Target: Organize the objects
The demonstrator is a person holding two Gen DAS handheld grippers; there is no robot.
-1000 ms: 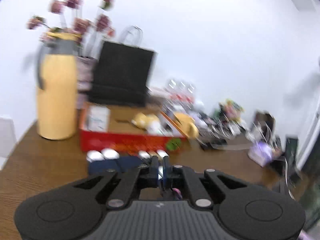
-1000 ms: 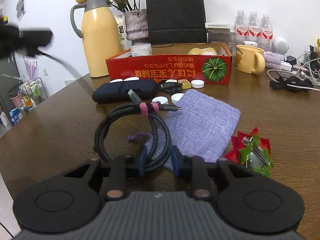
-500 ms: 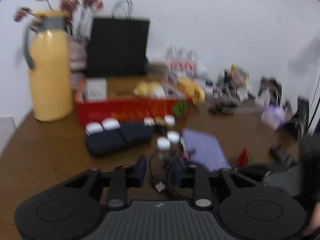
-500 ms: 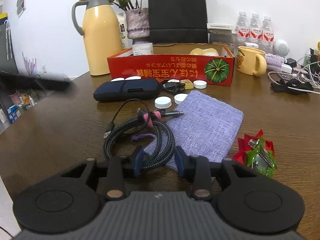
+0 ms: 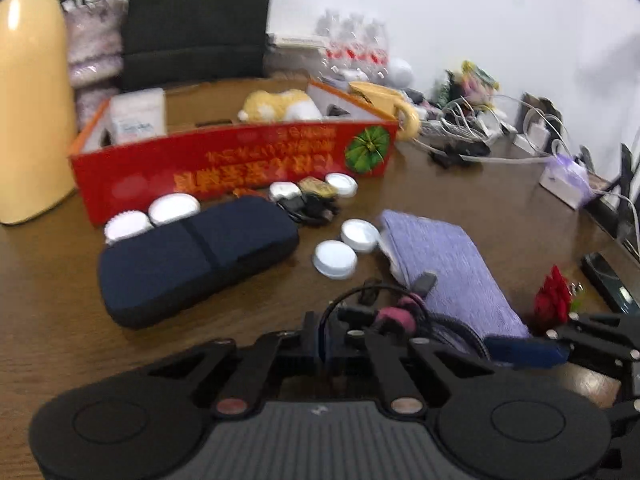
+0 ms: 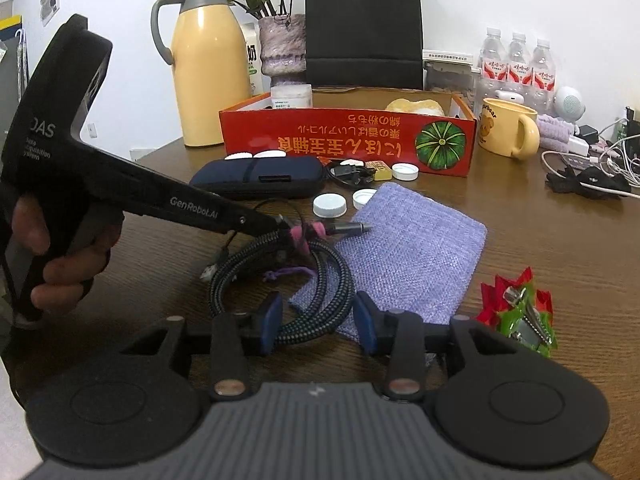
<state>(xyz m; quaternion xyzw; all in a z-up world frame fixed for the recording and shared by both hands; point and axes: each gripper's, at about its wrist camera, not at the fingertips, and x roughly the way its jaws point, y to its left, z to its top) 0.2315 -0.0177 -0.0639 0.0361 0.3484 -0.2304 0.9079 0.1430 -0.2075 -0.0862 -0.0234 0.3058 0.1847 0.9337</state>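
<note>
A coiled braided cable (image 6: 320, 280) with a pink tie (image 6: 306, 234) lies on the wooden table, partly over a purple cloth pouch (image 6: 408, 252). My left gripper (image 6: 276, 224) reaches in from the left and is shut on the cable near the pink tie; in the left wrist view it (image 5: 326, 344) is closed on the cable (image 5: 360, 312). My right gripper (image 6: 318, 320) is open, its blue pads either side of the coil's near loop. The pouch also shows in the left wrist view (image 5: 444, 264).
A red cardboard box (image 6: 348, 144) stands behind, with a navy case (image 6: 256, 178), white caps (image 6: 330, 205) and a small black cable in front. A yellow jug (image 6: 204, 68), black bag, yellow mug (image 6: 506, 132), bottles and red-green wrappers (image 6: 516, 308) surround.
My left gripper came down from the left to the cable, opened on the way, and closed on it by the pink tie. My right gripper opened wider around the coil.
</note>
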